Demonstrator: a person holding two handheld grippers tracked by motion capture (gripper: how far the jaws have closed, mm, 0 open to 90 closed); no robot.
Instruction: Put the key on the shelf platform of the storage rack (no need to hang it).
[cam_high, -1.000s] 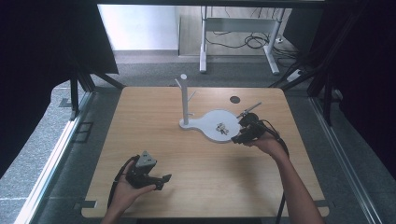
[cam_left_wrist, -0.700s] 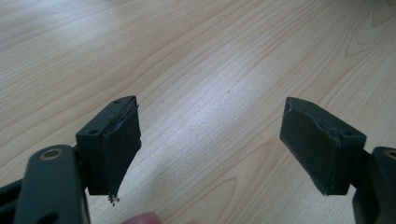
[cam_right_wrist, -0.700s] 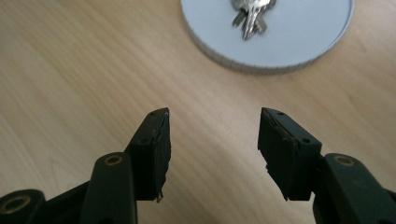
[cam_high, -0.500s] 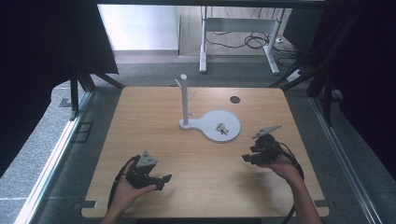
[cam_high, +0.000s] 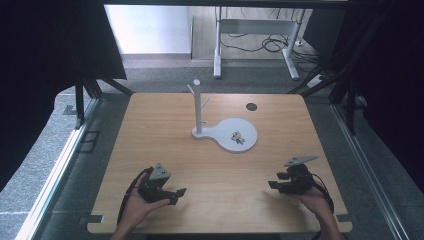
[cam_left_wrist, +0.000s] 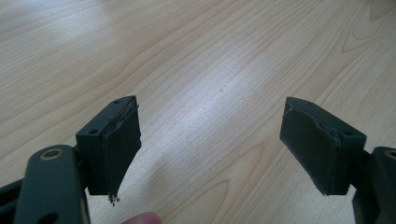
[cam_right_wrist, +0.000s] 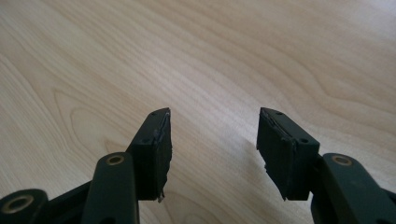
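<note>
Your hands rest low at the near edge of the table (cam_high: 150, 125), left gripper (cam_high: 176, 192) and right gripper (cam_high: 273, 182) both gaping wide and holding nothing. The white stand (cam_high: 225, 134) sits mid-table; a small metal trinket (cam_high: 237, 137) lies on its round base, well ahead of both grippers.

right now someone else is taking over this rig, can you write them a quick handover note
Left gripper: jaws open, nothing between them, low over the near left of the table.
Right gripper: jaws open, nothing held, at the near right.
Things: the small metal item lies on the round base of the white stand, past mid-table; what it is exactly is too small to tell.
Done: item appears set down on the base, both grippers well clear of it.
Left: probably nothing, unless it belongs on the stand's pegs.
</note>
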